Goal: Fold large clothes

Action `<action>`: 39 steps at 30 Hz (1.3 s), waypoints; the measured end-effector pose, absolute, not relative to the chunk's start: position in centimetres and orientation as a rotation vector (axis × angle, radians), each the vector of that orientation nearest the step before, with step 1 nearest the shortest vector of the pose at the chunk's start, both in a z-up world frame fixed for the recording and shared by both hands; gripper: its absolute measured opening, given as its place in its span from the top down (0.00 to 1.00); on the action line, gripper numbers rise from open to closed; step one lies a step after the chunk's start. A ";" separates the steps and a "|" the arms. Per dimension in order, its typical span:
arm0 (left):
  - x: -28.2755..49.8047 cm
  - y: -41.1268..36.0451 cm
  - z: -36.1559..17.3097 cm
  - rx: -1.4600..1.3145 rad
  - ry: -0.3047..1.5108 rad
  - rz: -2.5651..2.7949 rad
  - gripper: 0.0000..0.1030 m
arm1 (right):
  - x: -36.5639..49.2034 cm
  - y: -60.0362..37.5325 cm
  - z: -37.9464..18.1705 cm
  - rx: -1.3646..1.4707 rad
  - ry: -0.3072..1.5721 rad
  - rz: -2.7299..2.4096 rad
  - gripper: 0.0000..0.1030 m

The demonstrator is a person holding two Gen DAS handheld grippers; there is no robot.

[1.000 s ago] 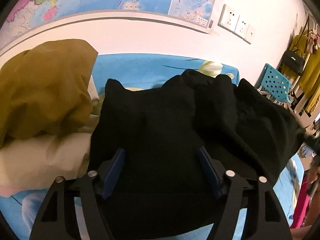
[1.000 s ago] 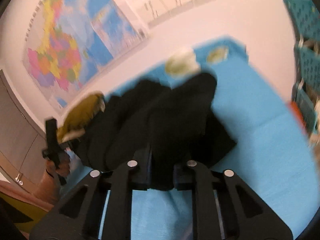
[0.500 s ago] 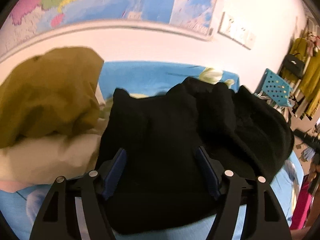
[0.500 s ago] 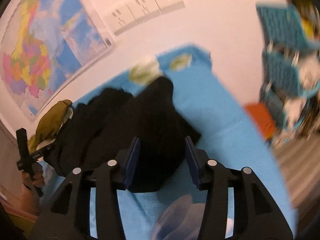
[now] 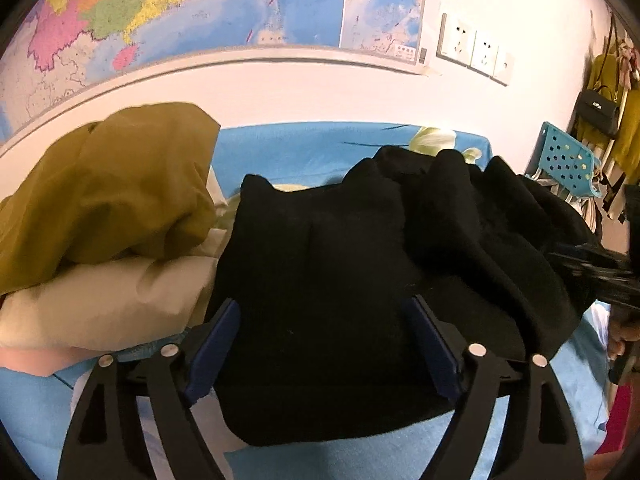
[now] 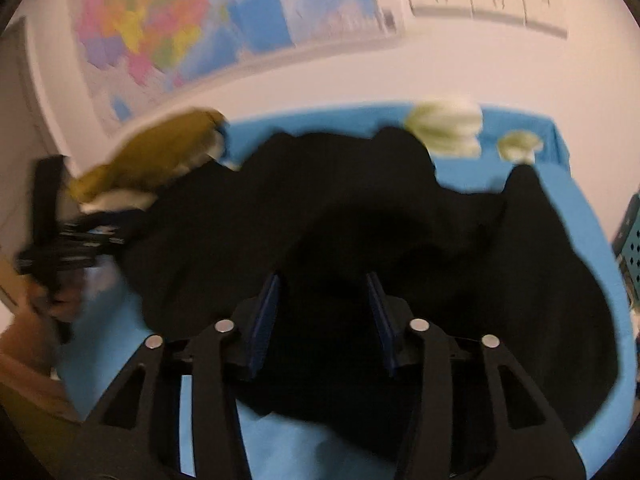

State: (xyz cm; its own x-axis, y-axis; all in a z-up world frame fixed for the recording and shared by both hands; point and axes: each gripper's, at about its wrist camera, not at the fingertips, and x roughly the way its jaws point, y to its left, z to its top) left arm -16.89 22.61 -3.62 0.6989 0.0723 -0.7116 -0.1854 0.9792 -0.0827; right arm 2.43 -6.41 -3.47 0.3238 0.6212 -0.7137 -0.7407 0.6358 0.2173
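Observation:
A large black garment (image 5: 360, 264) lies crumpled on a blue-covered bed (image 5: 288, 148). My left gripper (image 5: 322, 320) is open, its blue pads wide apart over the garment's near left part. In the right wrist view, which is blurred, the same black garment (image 6: 400, 232) spreads across the bed (image 6: 572, 200). My right gripper (image 6: 322, 296) is open above its near edge, holding nothing. The right gripper also shows at the right edge of the left wrist view (image 5: 600, 276), and the left gripper at the left edge of the right wrist view (image 6: 60, 240).
A mustard garment (image 5: 104, 188) sits on a cream one (image 5: 108, 300) at the bed's left. Pale flower prints (image 6: 444, 124) mark the bed's far end. A wall with a map (image 5: 192, 8) and sockets (image 5: 472, 48) runs behind. A blue basket (image 5: 568, 160) stands right.
My right gripper has opened and let go of the black garment, then swung left over it. The left gripper stays open and has barely moved.

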 end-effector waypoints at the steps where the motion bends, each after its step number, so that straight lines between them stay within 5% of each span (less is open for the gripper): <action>1: -16.8 22.7 -3.7 -0.161 0.787 0.145 0.20 | 2.8 -6.3 -3.8 -0.142 0.875 0.896 0.68; 6: -16.9 22.1 -3.5 -0.127 0.774 0.166 0.20 | 1.7 -6.8 -2.2 -0.123 0.837 0.892 0.62; 11: -16.8 21.8 -3.4 -0.113 0.772 0.170 0.20 | -0.6 -7.8 0.7 -0.095 0.762 0.942 0.46; 25: -16.2 23.4 -4.4 -0.236 0.806 0.154 0.07 | -1.4 -1.7 -3.2 -0.245 0.824 1.034 0.45; 32: -18.3 24.3 -3.4 -0.290 0.757 0.129 0.07 | -3.1 -2.0 -0.4 -0.261 0.746 1.030 0.43; 39: -22.7 25.7 -2.5 -0.403 0.743 0.073 0.07 | -10.1 0.9 -0.3 -0.567 0.611 1.191 0.24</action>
